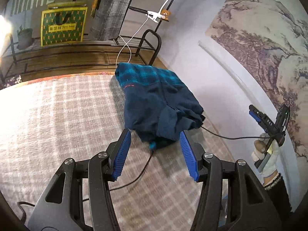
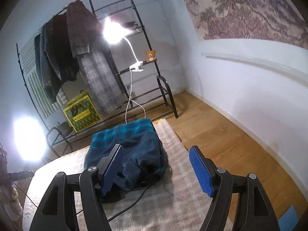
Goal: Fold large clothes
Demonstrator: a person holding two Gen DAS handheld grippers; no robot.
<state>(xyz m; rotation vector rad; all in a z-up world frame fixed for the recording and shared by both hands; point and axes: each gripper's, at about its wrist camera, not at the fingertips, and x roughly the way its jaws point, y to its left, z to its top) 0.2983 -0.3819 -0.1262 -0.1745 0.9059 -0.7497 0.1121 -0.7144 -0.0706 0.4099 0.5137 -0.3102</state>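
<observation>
- So the blue fleece jacket (image 1: 159, 104) sits already folded into a compact bundle on the plaid blanket (image 1: 57, 119), near its far corner by the clothes rack (image 2: 134, 57).
- Left hand-held gripper (image 1: 155, 140) is released, fingers spread just short of the jacket's near edge, holding nothing.
- Right hand-held gripper (image 2: 156, 165) is released too, lifted off beside the jacket.
- Looks like the final tidy-up: next move probably needs squaring that lumpy near edge, and minding the black cable (image 1: 142, 171) running under the jacket.
</observation>
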